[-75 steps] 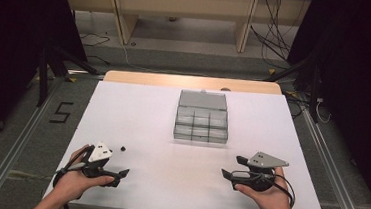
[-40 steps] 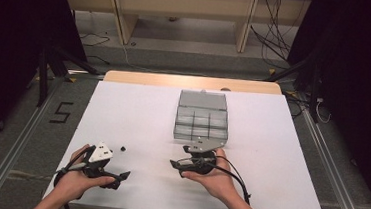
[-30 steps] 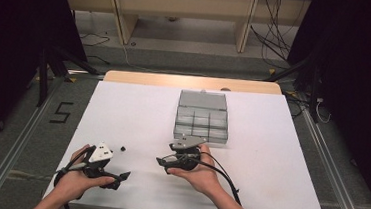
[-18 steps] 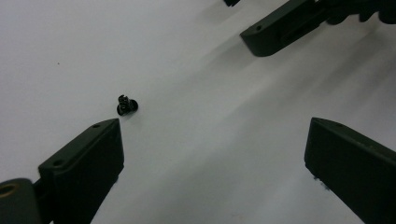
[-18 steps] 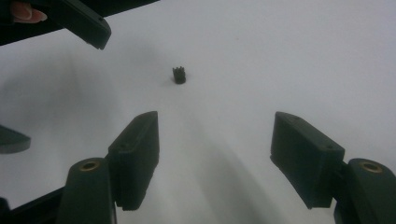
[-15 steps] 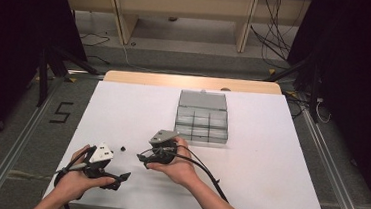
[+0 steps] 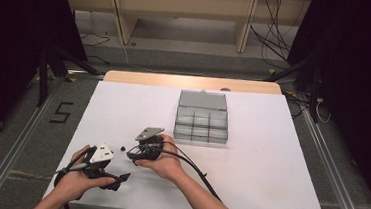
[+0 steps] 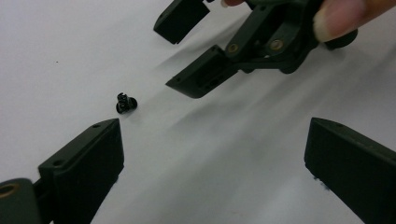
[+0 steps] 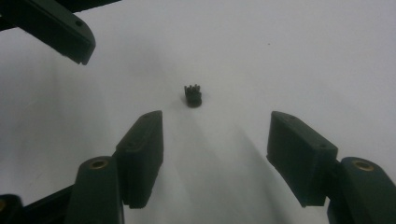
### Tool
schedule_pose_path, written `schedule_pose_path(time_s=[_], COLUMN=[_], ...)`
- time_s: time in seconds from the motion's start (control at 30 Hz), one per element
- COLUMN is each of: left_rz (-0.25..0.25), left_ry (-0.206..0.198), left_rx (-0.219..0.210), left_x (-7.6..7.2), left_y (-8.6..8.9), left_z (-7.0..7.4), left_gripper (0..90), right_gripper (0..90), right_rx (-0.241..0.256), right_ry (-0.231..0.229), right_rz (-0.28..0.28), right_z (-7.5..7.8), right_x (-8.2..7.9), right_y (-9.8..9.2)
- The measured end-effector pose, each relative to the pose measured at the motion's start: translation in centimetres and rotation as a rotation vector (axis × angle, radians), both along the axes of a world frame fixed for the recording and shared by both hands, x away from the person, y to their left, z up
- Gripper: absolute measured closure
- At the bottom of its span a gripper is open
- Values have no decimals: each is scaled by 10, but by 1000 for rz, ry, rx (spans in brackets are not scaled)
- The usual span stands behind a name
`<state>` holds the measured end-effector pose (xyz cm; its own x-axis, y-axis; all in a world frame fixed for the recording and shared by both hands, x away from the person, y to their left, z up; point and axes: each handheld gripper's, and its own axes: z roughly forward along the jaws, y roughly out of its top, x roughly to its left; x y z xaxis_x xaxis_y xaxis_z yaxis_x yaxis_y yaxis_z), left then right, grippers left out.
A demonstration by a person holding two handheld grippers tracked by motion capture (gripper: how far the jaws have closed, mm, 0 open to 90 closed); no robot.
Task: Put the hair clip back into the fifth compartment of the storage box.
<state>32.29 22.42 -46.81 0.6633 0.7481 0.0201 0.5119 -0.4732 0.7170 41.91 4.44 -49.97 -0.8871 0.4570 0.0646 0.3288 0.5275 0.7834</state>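
Just short of the small black gear (image 9: 192,95), right hand-held gripper (image 9: 215,130), jaws wide apart, empty.

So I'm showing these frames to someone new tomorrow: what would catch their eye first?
Probably the right gripper, jaws open, reached across toward the person's left side and aimed at a tiny black toothed part lying alone on the white table. The left gripper, also open, sits at the table's near edge, just on the other side of that part. Farther back stands a clear compartment box with its lid up.
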Motion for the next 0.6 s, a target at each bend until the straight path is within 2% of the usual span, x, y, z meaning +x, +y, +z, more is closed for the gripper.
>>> schedule_pose_path(time_s=[0.4, 0.6], left_rz=[-1, 0], left_ry=[2, 3], left_rx=[3, 3], left_x=[0, 0], left_y=[0, 0], left_z=[0, 0], left_gripper=[45, 45], right_gripper=[468, 505], right_rx=[-35, -62], right_ry=[10, 19], right_rz=[32, 50], right_z=[-3, -5], right_x=[9, 11], right_y=[30, 38])
